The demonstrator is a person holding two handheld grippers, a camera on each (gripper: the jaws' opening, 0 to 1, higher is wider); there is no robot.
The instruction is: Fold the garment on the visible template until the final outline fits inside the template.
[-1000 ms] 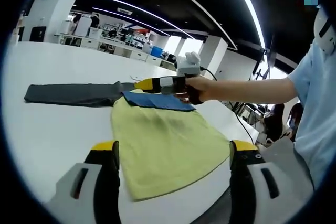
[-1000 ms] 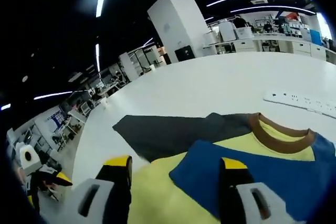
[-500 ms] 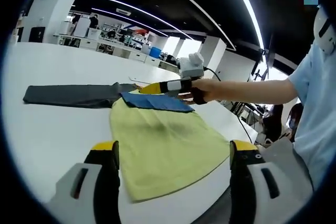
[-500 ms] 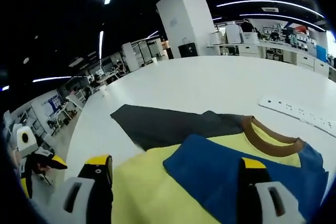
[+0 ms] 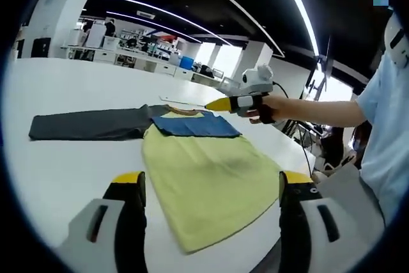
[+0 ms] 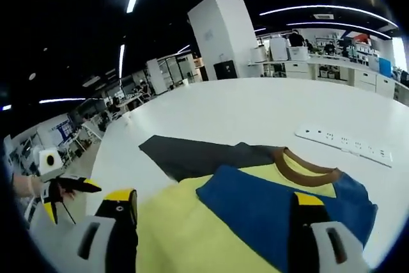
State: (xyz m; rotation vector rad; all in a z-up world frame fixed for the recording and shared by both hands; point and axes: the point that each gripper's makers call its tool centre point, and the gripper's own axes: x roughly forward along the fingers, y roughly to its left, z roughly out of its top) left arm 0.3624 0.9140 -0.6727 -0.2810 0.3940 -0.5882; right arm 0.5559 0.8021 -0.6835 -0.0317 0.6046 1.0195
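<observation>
A yellow garment (image 5: 208, 180) lies flat on the white table (image 5: 64, 164), with a brown collar (image 5: 183, 112) at its far end. Its blue sleeve (image 5: 195, 126) is folded across the chest, and its dark grey sleeve (image 5: 86, 123) stretches out to the left. My left gripper (image 5: 211, 180) hangs open above the hem, holding nothing. My right gripper (image 5: 216, 104) hovers in a hand to the right of the collar, clear of the cloth. In the right gripper view, my right gripper (image 6: 214, 199) is open above the blue sleeve (image 6: 275, 206), beside the collar (image 6: 307, 167) and grey sleeve (image 6: 192, 155).
A white power strip (image 6: 342, 145) lies on the table beyond the collar. My left gripper (image 6: 70, 185) shows at the far left, held by a hand. A person in a light blue shirt (image 5: 383, 132) stands at the right. Desks and pillars fill the background.
The right gripper's jaws spread wider and it drew back up and away from the blue sleeve, which stays folded over the chest. The left gripper view has shifted slightly.
</observation>
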